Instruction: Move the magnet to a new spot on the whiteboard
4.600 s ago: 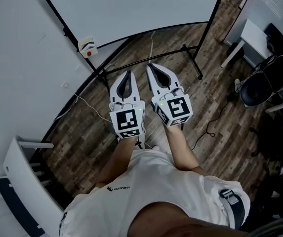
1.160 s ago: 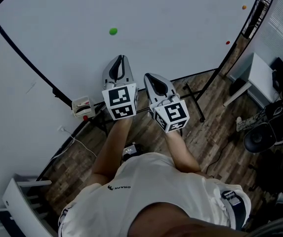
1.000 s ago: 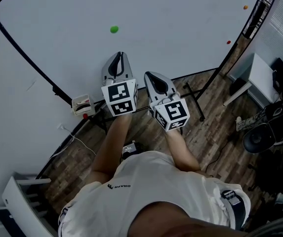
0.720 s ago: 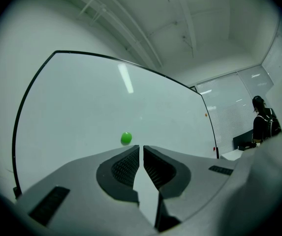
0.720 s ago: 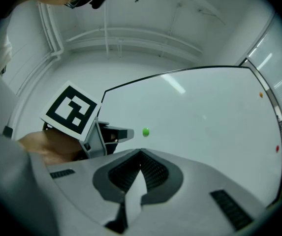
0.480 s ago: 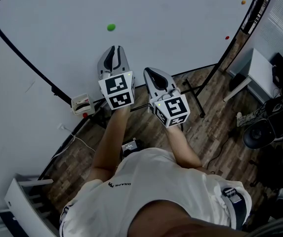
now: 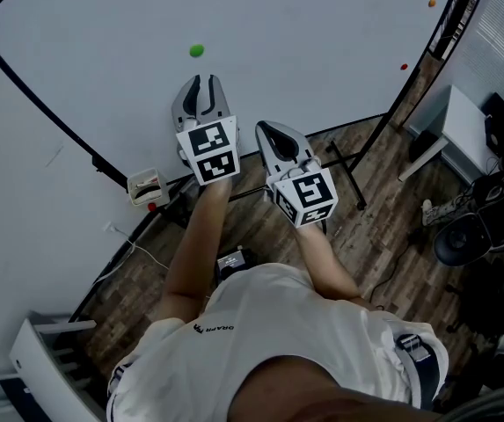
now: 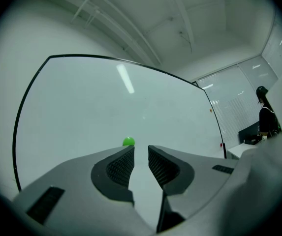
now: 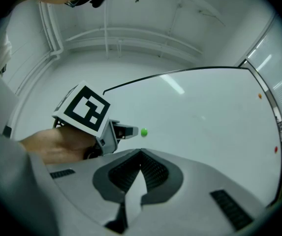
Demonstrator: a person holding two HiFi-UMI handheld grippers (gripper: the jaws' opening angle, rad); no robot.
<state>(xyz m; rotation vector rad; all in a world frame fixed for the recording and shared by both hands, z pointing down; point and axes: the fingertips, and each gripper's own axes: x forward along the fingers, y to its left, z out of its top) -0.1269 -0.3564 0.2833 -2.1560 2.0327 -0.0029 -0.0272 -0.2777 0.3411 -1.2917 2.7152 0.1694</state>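
I am holding my right gripper [image 9: 141, 153] low in the frame, its ribbed pads meeting at the tips with nothing between them. Beyond them the whiteboard [image 9: 204, 112] is filling the view inside its black frame. To my left a hand [image 9: 52, 149] is holding the left gripper [image 9: 127, 130], its nose pointing at the green magnet [image 9: 143, 132]. Its jaws have just been opening, and the magnet is showing just past their tip, though side-on I cannot tell whether they are touching. An orange dot [image 9: 260, 96] and a red dot [image 9: 275, 150] are sitting near the board's right edge.
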